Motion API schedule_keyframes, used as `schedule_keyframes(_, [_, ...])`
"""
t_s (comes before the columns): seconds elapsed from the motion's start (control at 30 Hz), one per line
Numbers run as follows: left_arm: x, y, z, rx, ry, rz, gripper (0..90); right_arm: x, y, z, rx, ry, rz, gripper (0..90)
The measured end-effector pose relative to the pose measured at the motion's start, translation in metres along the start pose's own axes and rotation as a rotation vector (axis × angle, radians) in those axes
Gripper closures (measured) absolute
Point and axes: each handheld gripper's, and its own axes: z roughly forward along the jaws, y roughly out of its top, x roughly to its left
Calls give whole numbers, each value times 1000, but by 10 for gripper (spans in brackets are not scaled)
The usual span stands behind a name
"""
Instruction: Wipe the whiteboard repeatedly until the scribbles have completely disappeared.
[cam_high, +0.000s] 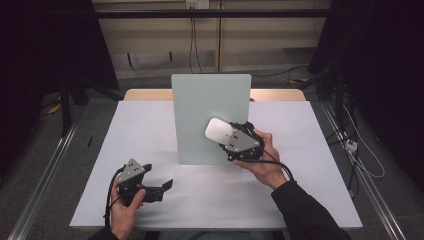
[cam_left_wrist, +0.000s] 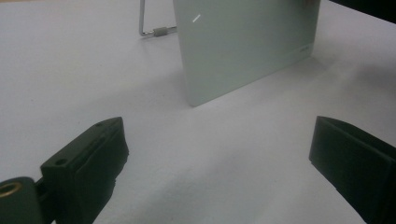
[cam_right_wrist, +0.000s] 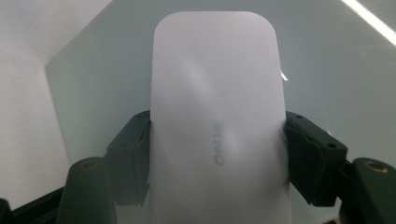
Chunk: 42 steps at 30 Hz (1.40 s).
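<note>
White mouse (cam_right_wrist: 217, 121) clamped in right tool (cam_high: 231, 141), raised before upright panel (cam_high: 200, 115).
Left tool (cam_high: 159, 186) rests low on tabletop (cam_high: 150, 125), jaws wide apart, holding nothing.

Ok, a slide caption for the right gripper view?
Right gripper clamps a white eraser by its sides, held in front of the upright pale board.

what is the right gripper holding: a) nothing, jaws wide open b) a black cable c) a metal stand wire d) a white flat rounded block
d: in the right gripper view the right gripper has its jaws shut on the sides of the white block, held up before the pale upright board.
</note>
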Motion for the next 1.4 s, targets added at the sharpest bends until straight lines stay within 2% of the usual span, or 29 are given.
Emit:
schedule_keyframes(0.33, [-1,0,1,4,-4,-2,41,-47,21,-13,-33,-133,21,311])
schedule_keyframes(0.4, [-1,0,1,3,-4,-3,41,-53,24,-14,-38,-155,27,311])
schedule_keyframes(0.47, [-1,0,0,3,-3,-3,41,-54,24,-14,-42,-162,31,311])
schedule_keyframes(0.6, [0,0,0,3,-6,-1,41,-43,19,-11,-35,-153,14,311])
schedule_keyframes(0.73, [-1,-1,1,7,-9,-4,41,-26,11,-8,-25,-122,4,311])
schedule_keyframes(1.03, [-2,0,2,10,-12,0,41,13,-12,0,12,-10,-14,311])
schedule_keyframes(1.27, [-2,0,3,11,-10,0,41,32,-19,6,39,50,-29,311])
schedule_keyframes(1.33, [-2,-1,3,10,-9,-1,41,35,-20,8,41,72,-11,311])
schedule_keyframes(1.4, [-1,0,2,8,-12,-2,41,37,-21,8,44,79,-13,311])
